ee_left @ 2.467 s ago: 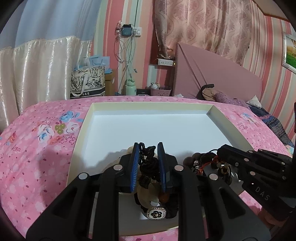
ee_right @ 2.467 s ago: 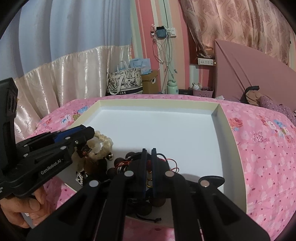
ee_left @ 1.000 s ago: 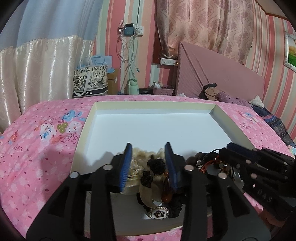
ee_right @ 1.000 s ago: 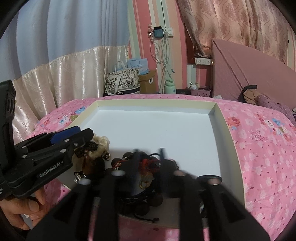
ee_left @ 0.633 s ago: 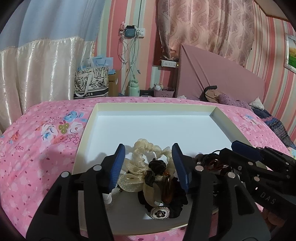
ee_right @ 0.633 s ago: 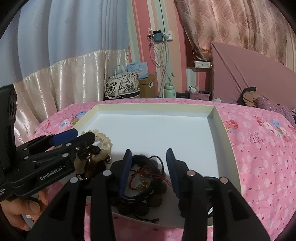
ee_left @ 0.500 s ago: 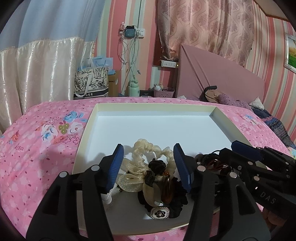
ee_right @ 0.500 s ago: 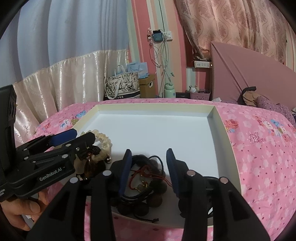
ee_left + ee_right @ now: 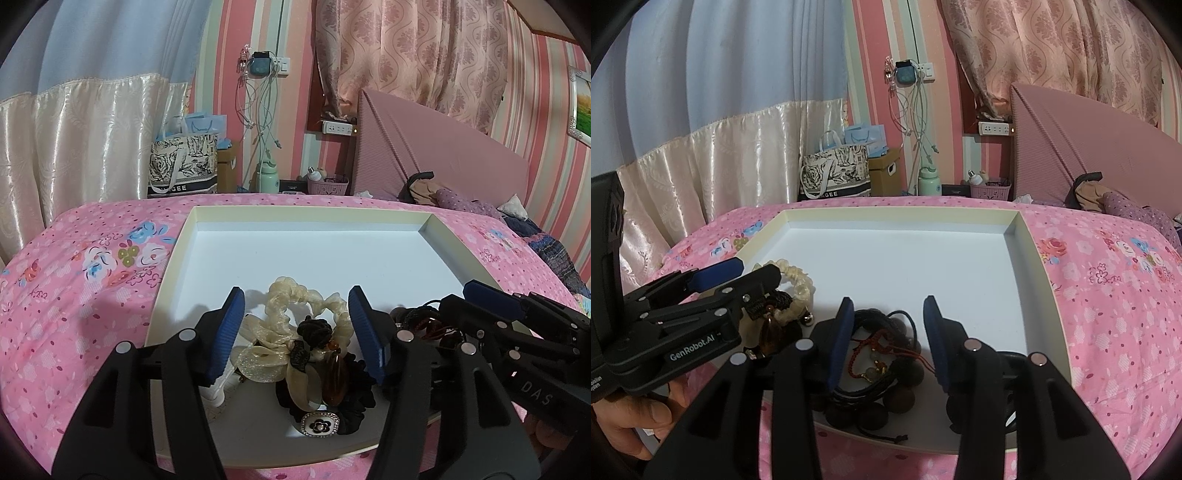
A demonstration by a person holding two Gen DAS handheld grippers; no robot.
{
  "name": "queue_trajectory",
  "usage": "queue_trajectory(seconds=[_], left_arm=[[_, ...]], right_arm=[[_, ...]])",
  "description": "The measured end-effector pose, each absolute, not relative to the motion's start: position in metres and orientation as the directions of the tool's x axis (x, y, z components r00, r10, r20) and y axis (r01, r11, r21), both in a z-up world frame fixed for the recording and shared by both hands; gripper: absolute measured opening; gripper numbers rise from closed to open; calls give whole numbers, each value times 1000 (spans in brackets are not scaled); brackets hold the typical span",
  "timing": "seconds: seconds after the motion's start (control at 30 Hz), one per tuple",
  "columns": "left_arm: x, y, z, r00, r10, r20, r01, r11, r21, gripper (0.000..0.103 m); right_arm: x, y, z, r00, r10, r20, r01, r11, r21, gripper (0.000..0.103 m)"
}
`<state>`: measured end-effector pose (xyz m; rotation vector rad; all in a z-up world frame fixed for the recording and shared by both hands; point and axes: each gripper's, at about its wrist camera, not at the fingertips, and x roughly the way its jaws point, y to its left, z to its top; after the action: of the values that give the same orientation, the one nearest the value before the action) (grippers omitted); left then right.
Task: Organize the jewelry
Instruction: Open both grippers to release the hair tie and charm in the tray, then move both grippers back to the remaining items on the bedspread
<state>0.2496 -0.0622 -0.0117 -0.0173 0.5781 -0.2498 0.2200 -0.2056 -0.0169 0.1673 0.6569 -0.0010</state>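
Jewelry heap (image 9: 314, 354) in tray (image 9: 314, 236), left hand-held gripper (image 9: 295, 328) just opening — straddling cream scrunchie (image 9: 295, 302), gripping nothing

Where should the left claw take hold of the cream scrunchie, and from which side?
Probably at the far arc of the cream scrunchie, coming from above. That ruffled loop lies clear on the bare tray, while its near part is tangled with the black scrunchie and amber clip.
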Motion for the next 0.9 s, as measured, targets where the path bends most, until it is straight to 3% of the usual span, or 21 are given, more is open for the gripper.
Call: queue_trajectory(seconds=[0.33,0.5,0.63,0.9], left_arm=[[249,-62,-10,813,-235,-533,228,970,-80,59],[246,-61,-7,816,-238,-527,230,970,-82,65],[247,-56,-3,810,-241,-535,227,969,-94,66],[233,-21,54,823,-207,-529,168,978,-122,67]], right_arm=[[220,-206,-17,793,52,-607,55,986,156,41],[219,-209,-11,798,53,-600,68,982,177,51],[215,-220,2,810,35,-585,94,978,188,53],[185,-263,50,831,8,-556,157,956,249,53]])
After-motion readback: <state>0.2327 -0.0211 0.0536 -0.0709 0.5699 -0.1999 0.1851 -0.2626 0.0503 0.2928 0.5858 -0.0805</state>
